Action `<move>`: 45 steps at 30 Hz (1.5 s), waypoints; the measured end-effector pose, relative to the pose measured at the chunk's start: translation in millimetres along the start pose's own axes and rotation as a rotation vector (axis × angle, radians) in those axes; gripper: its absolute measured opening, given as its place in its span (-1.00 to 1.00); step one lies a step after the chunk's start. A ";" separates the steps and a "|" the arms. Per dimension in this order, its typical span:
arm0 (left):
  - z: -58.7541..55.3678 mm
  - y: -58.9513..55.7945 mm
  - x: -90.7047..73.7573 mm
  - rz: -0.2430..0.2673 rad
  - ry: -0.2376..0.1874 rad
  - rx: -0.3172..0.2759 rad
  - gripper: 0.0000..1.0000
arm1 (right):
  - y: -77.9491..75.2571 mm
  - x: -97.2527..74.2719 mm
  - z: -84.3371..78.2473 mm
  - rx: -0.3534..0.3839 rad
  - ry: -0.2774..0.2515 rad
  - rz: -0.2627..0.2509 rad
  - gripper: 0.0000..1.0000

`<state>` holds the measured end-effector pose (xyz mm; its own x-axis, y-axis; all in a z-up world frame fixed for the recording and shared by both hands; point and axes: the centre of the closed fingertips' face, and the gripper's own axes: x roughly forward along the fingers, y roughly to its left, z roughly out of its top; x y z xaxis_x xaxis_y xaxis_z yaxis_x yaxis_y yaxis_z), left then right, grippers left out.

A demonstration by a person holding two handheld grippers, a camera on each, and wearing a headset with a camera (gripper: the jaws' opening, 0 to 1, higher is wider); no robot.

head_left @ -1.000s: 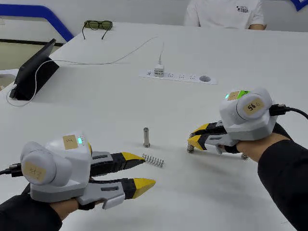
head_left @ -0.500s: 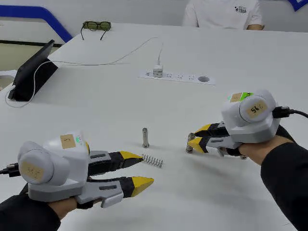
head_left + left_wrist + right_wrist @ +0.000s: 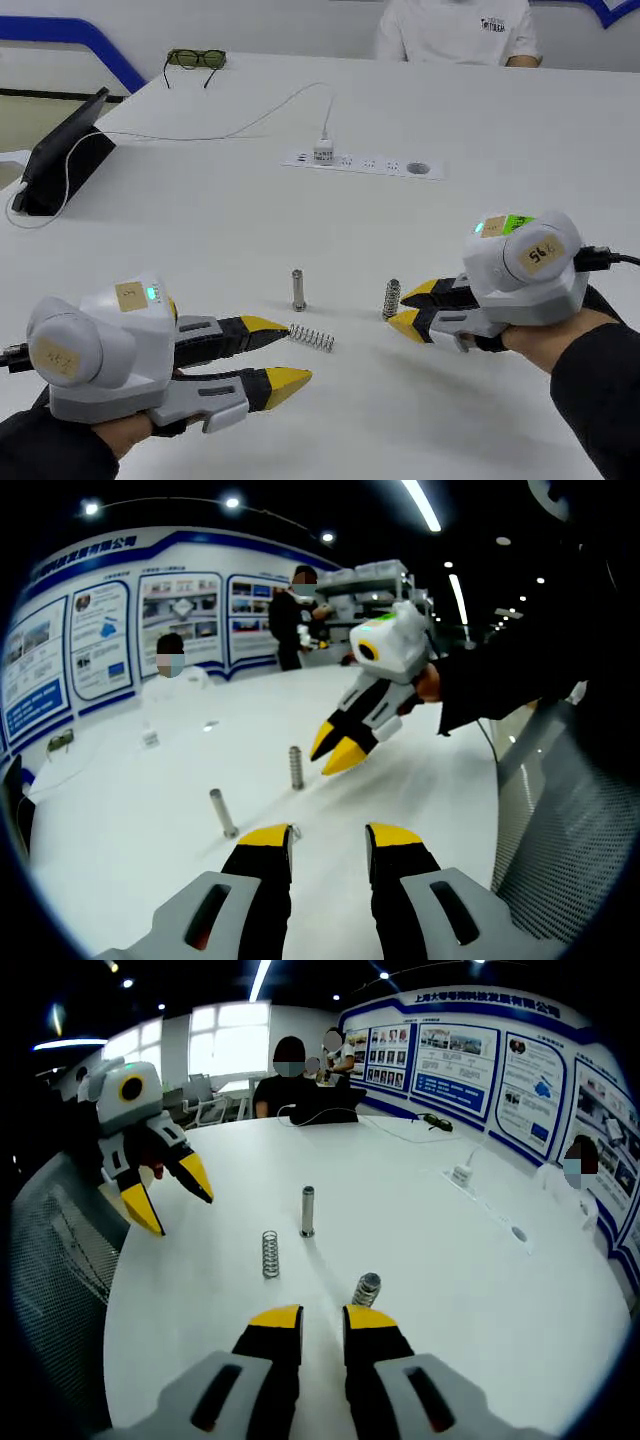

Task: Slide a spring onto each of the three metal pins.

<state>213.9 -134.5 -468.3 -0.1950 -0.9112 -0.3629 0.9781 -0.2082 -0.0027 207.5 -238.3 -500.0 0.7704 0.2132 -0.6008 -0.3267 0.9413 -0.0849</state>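
Note:
A bare metal pin [image 3: 298, 289] stands upright mid-table. Right of it stands a second pin [image 3: 391, 298] with a spring around it. A loose spring [image 3: 311, 338] lies flat just in front of the bare pin. My left gripper [image 3: 292, 353] is open at the bottom left, its upper tip almost at the loose spring's left end. My right gripper [image 3: 402, 308] is open and holds nothing, its tips just right of the sprung pin. The right gripper view has the sprung pin [image 3: 367, 1286] just ahead of the jaws, the loose spring [image 3: 270, 1254] and the bare pin [image 3: 308, 1210] beyond.
A white power strip [image 3: 362, 163] with a plugged charger lies further back, its cable running left. A dark tablet [image 3: 60, 155] leans at the left edge. Glasses [image 3: 195, 60] lie at the far left. A person in white [image 3: 455, 30] sits at the far side.
My right gripper has drawn back to the right, off the pin with the spring, which now stands free. The left gripper has hardly moved.

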 end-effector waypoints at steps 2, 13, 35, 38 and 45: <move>0.3 -0.1 0.0 0.000 0.000 0.001 -0.40 | 4.0 1.6 1.8 0.000 -0.003 0.008 -0.66; -0.8 0.1 -1.3 0.004 0.003 0.001 -0.40 | 26.6 22.9 10.2 -0.008 -0.010 0.068 -0.66; -3.6 3.2 -4.0 0.018 0.008 -0.006 -0.40 | 44.5 64.3 9.6 0.018 0.012 0.127 -0.65; -3.9 3.7 -4.5 0.020 0.009 -0.008 -0.41 | 43.9 66.7 8.3 0.023 0.016 0.128 -0.66; -4.1 4.8 -5.3 0.024 0.010 -0.007 -0.41 | 44.4 69.4 4.4 0.027 0.025 0.129 -0.72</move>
<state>219.9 -129.3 -470.2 -0.1707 -0.9123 -0.3722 0.9830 -0.1837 -0.0005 248.9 -180.6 -541.9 0.7090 0.3264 -0.6251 -0.4070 0.9133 0.0152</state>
